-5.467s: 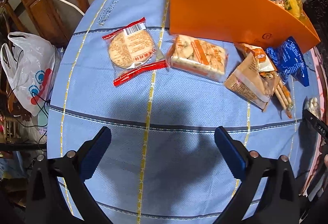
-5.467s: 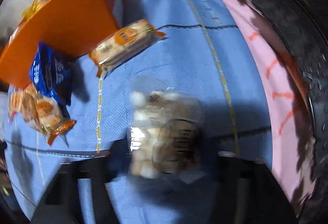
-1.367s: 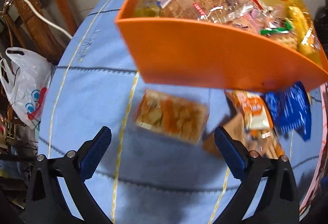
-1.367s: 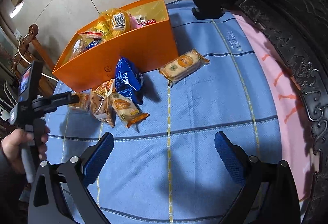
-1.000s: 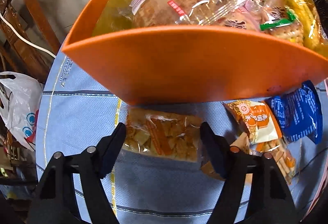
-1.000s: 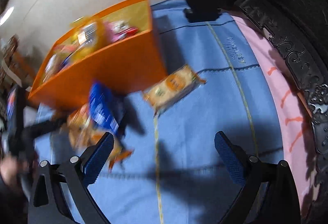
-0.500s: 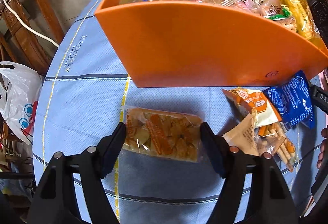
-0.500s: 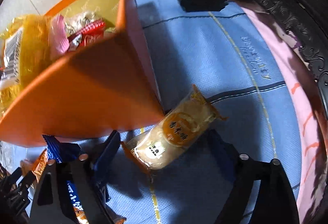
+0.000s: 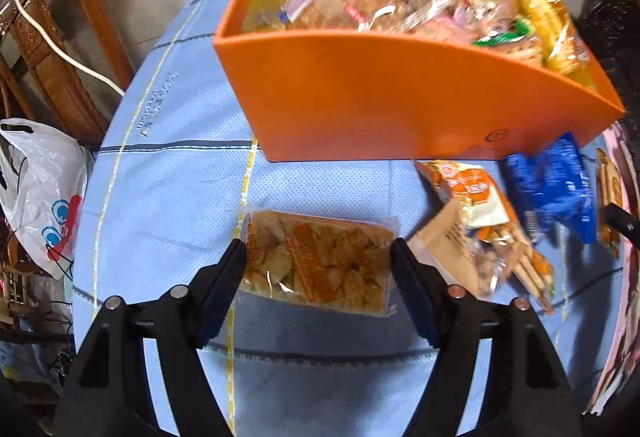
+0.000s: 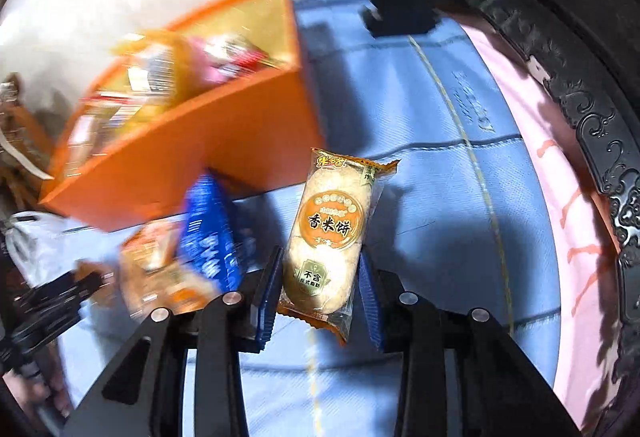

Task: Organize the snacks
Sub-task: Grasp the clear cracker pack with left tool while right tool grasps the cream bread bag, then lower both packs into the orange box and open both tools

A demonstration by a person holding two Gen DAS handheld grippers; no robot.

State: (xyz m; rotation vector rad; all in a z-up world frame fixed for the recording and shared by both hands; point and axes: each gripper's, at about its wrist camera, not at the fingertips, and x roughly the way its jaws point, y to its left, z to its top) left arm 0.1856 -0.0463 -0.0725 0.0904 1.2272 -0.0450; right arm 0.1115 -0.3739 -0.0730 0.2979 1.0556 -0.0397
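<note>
Black tool (image 9: 316,257), blue ridged pads (image 10: 267,293)

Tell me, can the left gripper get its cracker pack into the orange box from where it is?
Probably yes. The left gripper is clamped on the cracker pack, and the orange box sits just beyond it with its top open. Nothing stands between them, though the box is already piled high with snacks.

Orange box (image 9: 400,105) ahead; bare cloth (image 9: 168,197) leftward
</note>
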